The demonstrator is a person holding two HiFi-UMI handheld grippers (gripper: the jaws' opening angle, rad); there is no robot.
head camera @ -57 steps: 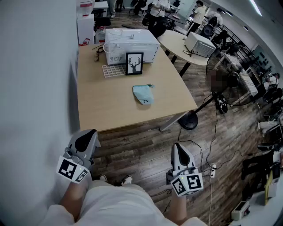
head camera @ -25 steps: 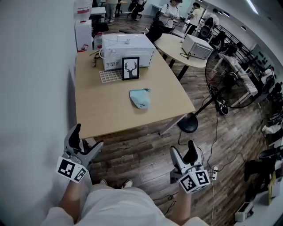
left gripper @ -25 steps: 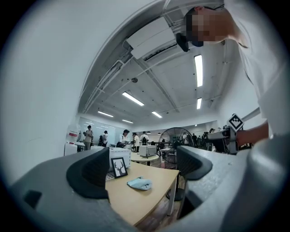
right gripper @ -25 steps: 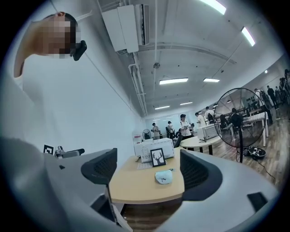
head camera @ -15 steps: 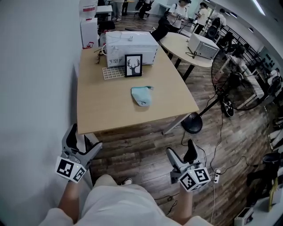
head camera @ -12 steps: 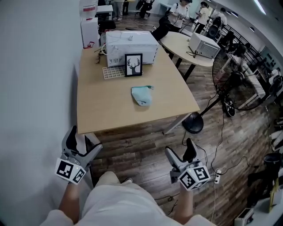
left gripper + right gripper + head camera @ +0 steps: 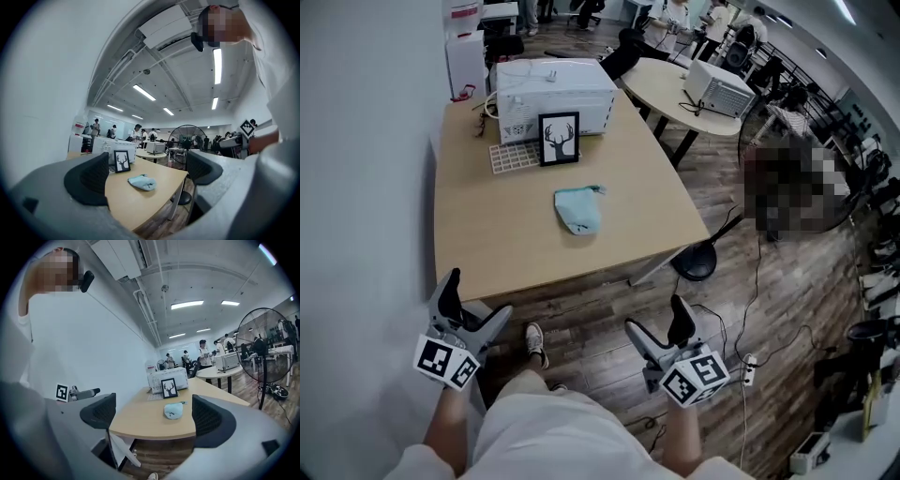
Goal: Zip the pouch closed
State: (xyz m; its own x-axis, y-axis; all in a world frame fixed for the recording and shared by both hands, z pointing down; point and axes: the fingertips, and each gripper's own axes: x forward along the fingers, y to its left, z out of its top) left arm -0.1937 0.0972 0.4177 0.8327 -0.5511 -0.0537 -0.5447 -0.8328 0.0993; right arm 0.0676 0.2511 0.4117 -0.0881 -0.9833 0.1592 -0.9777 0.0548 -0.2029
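1. The pouch (image 7: 577, 210) lies flat near the middle of the table (image 7: 487, 244). Behind it, apart from it, stand a deer picture frame (image 7: 559, 139), a grid tray (image 7: 514, 157) and a white appliance (image 7: 551, 87).
2. A fan base (image 7: 694, 262) stands on the floor beside the table's right corner.
3. The left gripper (image 7: 476, 298) and right gripper (image 7: 656, 319) are on the near side of the table, well apart from the pouch.
4. Both pairs of jaws stand wide apart with nothing between them. They have just been opening, and were together in the earliest frame.
5. A shoe (image 7: 535, 343) has stepped forward.

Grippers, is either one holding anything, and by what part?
Nothing. Left gripper and right gripper jaws have just been opening, nothing between them; the pouch lies on the table.
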